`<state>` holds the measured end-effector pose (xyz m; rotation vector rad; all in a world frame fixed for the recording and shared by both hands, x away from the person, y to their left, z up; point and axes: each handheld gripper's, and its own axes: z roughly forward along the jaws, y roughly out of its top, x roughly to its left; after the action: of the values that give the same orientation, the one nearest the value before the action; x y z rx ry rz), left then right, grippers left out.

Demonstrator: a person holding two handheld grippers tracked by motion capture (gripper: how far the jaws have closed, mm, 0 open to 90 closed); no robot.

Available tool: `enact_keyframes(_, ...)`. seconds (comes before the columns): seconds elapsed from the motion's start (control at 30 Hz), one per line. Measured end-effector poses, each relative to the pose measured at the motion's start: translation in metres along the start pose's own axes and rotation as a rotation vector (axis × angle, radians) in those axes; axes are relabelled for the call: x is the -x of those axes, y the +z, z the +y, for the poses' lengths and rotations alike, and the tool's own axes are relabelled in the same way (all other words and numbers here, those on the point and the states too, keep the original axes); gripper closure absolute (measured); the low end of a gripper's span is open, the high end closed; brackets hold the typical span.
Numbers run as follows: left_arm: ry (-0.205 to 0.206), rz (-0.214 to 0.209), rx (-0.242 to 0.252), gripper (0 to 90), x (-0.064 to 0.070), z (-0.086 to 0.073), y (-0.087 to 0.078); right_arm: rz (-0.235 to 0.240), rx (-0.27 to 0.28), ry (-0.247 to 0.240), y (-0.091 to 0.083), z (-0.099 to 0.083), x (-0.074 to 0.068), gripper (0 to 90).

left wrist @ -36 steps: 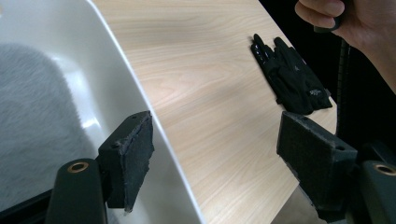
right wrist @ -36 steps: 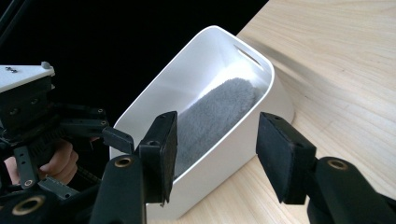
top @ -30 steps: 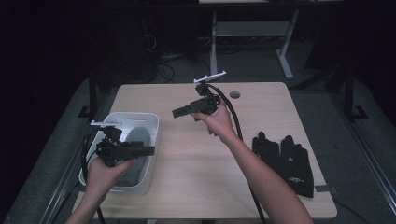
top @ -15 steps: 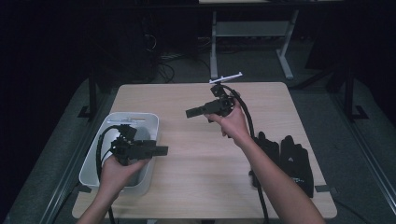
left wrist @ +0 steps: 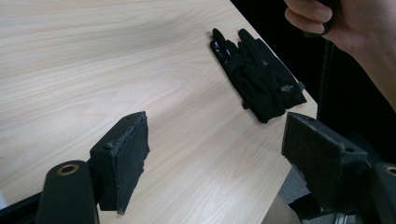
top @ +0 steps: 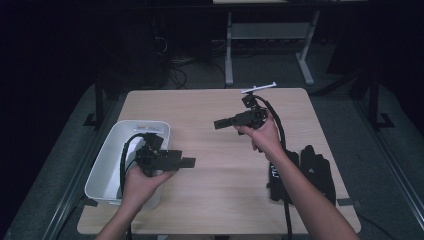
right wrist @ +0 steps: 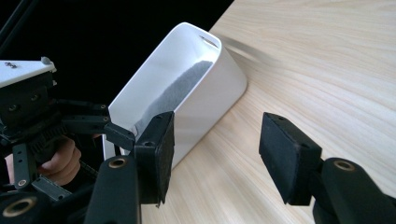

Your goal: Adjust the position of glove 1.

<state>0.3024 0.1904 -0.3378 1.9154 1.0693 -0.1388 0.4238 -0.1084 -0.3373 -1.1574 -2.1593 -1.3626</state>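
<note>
My left gripper (top: 189, 162) is held just past the right rim of a white bin (top: 107, 165), pointing right over the wooden table (top: 215, 200). Its jaws stand open with nothing between them in the left gripper view (left wrist: 217, 135). My right gripper (top: 217, 124) hovers above the table's middle-right and points left, also open and empty (right wrist: 217, 140). A pair of black gloves (top: 312, 172) lies near the table's right edge, ahead of the left jaws (left wrist: 259, 77). The bin (right wrist: 187, 88) lies ahead of the right jaws.
The person's other hand (left wrist: 336, 23) and its cable hang at the top right of the left gripper view. The left gripper and the hand on it (right wrist: 37, 126) sit beside the bin in the right gripper view. Dark floor and a desk frame (top: 265, 35) lie beyond the table.
Both grippers have drifted to the right. The left one has come from above the bin to its right rim, and the right one has moved away from the table's middle.
</note>
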Motion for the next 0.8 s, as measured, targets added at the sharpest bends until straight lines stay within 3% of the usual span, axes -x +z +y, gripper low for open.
enact_keyframes(0.33,0.021,-0.024,-0.015,22.0,0.008,0.003,0.015,-0.017,0.006,0.013,-0.019,-0.011,0.008,44.1)
enact_keyframes(0.8,0.046,-0.054,-0.029,21.7,0.019,0.008,0.031,0.005,0.029,0.042,-0.040,-0.029,0.019,41.6)
